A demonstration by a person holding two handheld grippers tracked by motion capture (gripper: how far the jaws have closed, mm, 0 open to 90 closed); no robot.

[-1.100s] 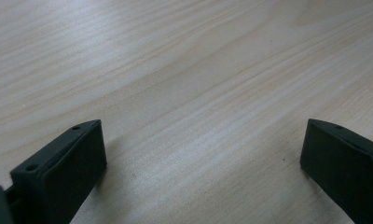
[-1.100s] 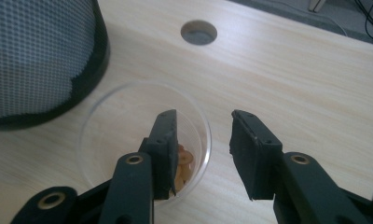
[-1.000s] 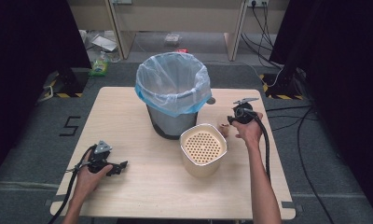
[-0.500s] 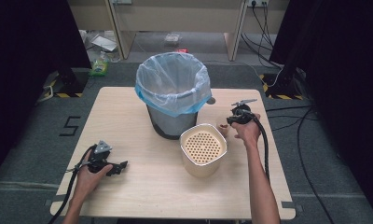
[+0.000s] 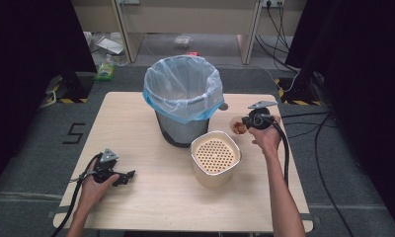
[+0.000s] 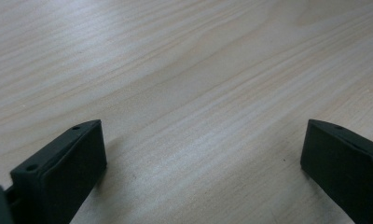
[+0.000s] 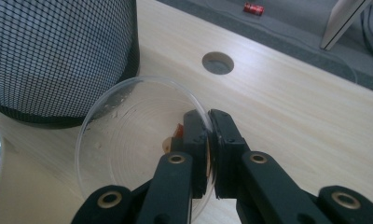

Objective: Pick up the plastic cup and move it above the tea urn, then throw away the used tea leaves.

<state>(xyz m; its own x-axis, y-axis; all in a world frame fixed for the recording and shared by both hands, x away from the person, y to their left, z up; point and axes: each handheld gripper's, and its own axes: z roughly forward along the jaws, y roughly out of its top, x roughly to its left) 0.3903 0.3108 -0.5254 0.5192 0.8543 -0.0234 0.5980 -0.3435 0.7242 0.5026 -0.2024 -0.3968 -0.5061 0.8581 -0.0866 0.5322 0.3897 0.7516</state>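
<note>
high view first, and i read it from the left: my left gripper (image 5: 129,176) lies low on the wooden table (image 5: 136,123) at the near left corner, held in my left hand (image 5: 94,185), its cable looping off the near edge. on the left gripper view i see its two black jaws standing wide apart with bare wood grain between them, nothing held.

moving right, the mesh bin (image 5: 184,101) stands at the middle of the table toward the far side, lined with a pale blue bag (image 5: 158,98) folded over its rim. just near and right of it sits a cream container (image 5: 215,158) with a perforated top, close to the bin's base; i can't tell whether they touch.

further right, my right hand (image 5: 265,138) holds the right gripper (image 5: 241,126) beside the bin, pointing left. it carries a small clear cup (image 5: 237,126) with something reddish orange inside. on the right gripper view i see the jaws pinched together on the cup's (image 7: 138,144) near rim, one jaw inside the wall and one outside. the cup is tilted toward the camera, with crumbs on its inner wall and a reddish bit (image 7: 177,130) partly hidden behind the inner jaw. the bin's black mesh wall (image 7: 58,56) fills the far left of that view, and a round hole (image 7: 217,62) in the tabletop lies beyond the cup.
</note>
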